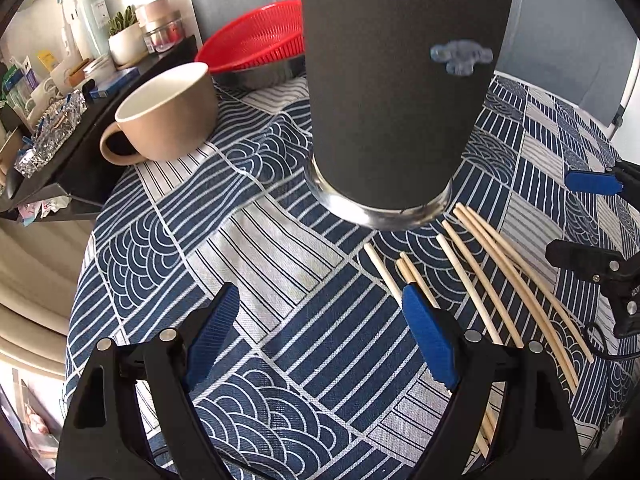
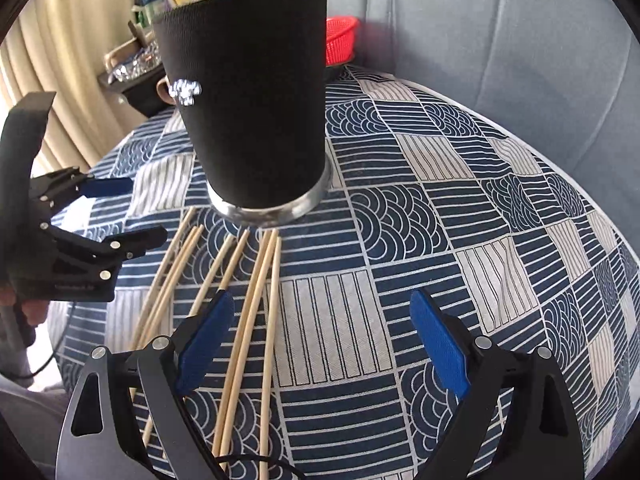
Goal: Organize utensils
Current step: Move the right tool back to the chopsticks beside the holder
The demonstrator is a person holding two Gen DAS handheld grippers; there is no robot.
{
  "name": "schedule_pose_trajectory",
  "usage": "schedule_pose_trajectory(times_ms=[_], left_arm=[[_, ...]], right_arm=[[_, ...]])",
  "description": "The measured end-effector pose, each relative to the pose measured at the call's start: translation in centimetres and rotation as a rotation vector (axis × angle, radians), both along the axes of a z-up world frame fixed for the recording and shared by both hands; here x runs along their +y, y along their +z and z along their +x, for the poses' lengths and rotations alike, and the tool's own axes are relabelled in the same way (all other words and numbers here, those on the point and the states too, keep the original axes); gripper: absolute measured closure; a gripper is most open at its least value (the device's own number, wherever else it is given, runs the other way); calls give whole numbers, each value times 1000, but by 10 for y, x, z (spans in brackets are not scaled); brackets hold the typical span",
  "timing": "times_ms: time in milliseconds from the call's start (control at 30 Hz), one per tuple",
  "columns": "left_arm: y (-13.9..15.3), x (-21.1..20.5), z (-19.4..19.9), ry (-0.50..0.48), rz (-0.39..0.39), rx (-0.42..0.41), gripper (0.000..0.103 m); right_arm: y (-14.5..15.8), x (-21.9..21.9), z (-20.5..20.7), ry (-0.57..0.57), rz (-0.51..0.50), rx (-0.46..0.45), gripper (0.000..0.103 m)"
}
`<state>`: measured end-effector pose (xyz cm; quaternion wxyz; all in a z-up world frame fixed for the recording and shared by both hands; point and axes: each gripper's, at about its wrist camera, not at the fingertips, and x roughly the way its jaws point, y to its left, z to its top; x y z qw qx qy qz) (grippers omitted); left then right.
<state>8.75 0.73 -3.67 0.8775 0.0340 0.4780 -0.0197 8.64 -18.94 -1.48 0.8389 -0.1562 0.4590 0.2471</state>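
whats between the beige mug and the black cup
Only bare patterned tablecloth: the left wrist view shows nothing between the mug and the black cup. The chopsticks lie nearer the camera.

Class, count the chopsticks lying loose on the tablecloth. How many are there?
8 chopsticks, fanned on the tablecloth before the black cup: by the right wrist view, three left, two middle, three right. The right gripper covers some, so more may hide.

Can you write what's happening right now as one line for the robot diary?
left gripper: open, empty | right gripper: open, empty | loose wooden chopsticks: flat on blue patterned tablecloth | tall black cup: upright beyond them
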Motion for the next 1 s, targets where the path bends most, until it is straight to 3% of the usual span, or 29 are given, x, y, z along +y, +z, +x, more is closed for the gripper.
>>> schedule_pose_trajectory(times_ms=[433, 567, 700, 1000], left_arm=[[-3, -3, -3, -12, 58, 1, 17], [-7, 0, -3, -19, 29, 46, 18], [-6, -8, -4, -32, 60, 36, 18], [3, -12, 0, -48, 44, 35, 19]], right_arm=[[-17, -1, 0, -26, -70, 0, 18], [-21, 1, 1, -23, -75, 10, 18], [-24, 6, -1, -3, -89, 1, 19], [-23, 1, -1, -17, -74, 12, 18]])
